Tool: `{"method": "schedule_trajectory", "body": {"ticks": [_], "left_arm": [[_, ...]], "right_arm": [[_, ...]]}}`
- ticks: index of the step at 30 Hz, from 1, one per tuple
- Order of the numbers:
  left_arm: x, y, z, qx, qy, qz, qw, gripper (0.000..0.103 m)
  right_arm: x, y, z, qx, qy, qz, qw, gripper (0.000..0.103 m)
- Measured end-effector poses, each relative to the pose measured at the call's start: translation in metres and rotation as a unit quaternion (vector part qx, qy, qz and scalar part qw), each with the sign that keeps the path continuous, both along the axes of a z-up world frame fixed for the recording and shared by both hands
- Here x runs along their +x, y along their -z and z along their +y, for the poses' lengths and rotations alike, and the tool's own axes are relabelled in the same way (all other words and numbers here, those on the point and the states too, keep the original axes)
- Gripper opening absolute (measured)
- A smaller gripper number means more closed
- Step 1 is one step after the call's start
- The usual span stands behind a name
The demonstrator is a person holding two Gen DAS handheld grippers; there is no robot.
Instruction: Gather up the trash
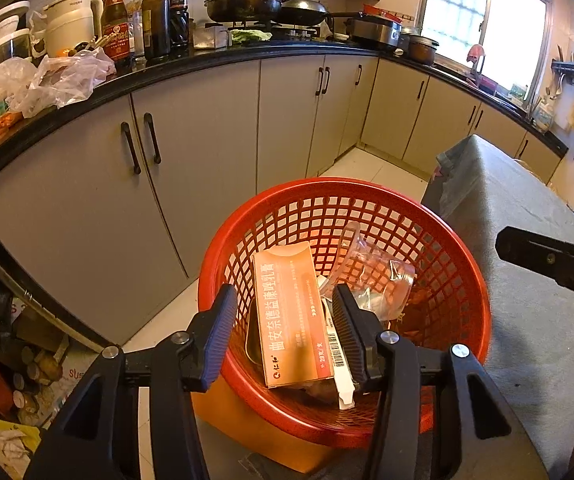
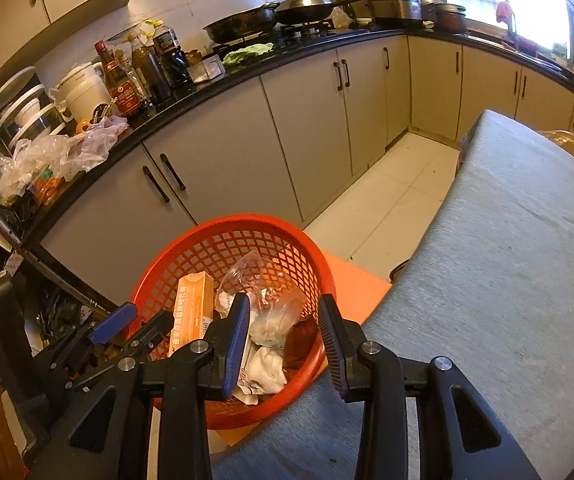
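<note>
In the left wrist view, the kitchen counter (image 1: 207,62) curves across the upper left of the frame, carrying crumpled plastic bags (image 1: 47,80), a white kettle (image 1: 71,20) and dark bottles (image 1: 155,12), with pans (image 1: 247,6) on the stove at top centre. Grey cabinet doors (image 1: 207,132) fill the middle. At lower centre stands a red basket (image 1: 463,280) on an orange stool (image 1: 239,420), just beside a grey cloth-covered table (image 1: 527,300) on the right. Inside the basket lie an orange box (image 1: 291,312), a crushed clear cup (image 1: 371,272) and a white barcoded strip (image 1: 337,360). The left tool (image 1: 285,328) hangs over the basket with its jaws apart; the box sits between them, and the pads do not press on it. At the right edge, the dark tip of the other tool (image 1: 555,264) reaches in above the table.

In the right wrist view, the left tool (image 2: 127,324) shows at lower left by the basket's (image 2: 175,260) rim. The right tool (image 2: 283,336) at lower centre is released, jaws apart over the cup (image 2: 263,300) and white crumpled paper (image 2: 267,368), gripping nothing. The box (image 2: 193,308) leans at the basket's left side.
</note>
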State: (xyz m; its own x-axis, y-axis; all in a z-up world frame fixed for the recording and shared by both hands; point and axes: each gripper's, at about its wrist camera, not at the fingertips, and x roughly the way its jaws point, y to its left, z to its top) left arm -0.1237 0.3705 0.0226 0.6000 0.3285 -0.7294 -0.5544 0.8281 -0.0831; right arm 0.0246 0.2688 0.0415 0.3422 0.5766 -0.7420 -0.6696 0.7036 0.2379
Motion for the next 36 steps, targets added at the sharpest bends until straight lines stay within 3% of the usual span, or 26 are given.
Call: {"method": "schedule_trajectory", "body": {"ticks": [5, 15, 22, 30, 36], "left_arm": [[-0.002, -0.003, -0.004, 0.004, -0.003, -0.003, 1.0000, 0.055], [-0.012, -0.015, -0.014, 0.024, -0.016, -0.014, 0.9995, 0.079], [-0.031, -0.033, -0.029, 0.068, -0.044, -0.035, 0.9961, 0.092], [-0.060, -0.047, -0.063, 0.122, -0.069, -0.052, 0.9887, 0.100], [-0.077, -0.046, -0.096, 0.151, -0.052, -0.058, 0.9854, 0.101]], "right_arm": [[-0.001, 0.000, -0.009, 0.000, 0.007, 0.000, 1.000, 0.046], [-0.013, -0.007, -0.031, -0.002, 0.025, -0.026, 0.999, 0.073], [-0.028, -0.011, -0.058, -0.005, 0.043, -0.044, 0.998, 0.081], [-0.068, -0.024, -0.108, -0.009, 0.071, -0.112, 0.991, 0.088], [-0.102, -0.029, -0.151, -0.020, 0.097, -0.186, 0.977, 0.094]]}}
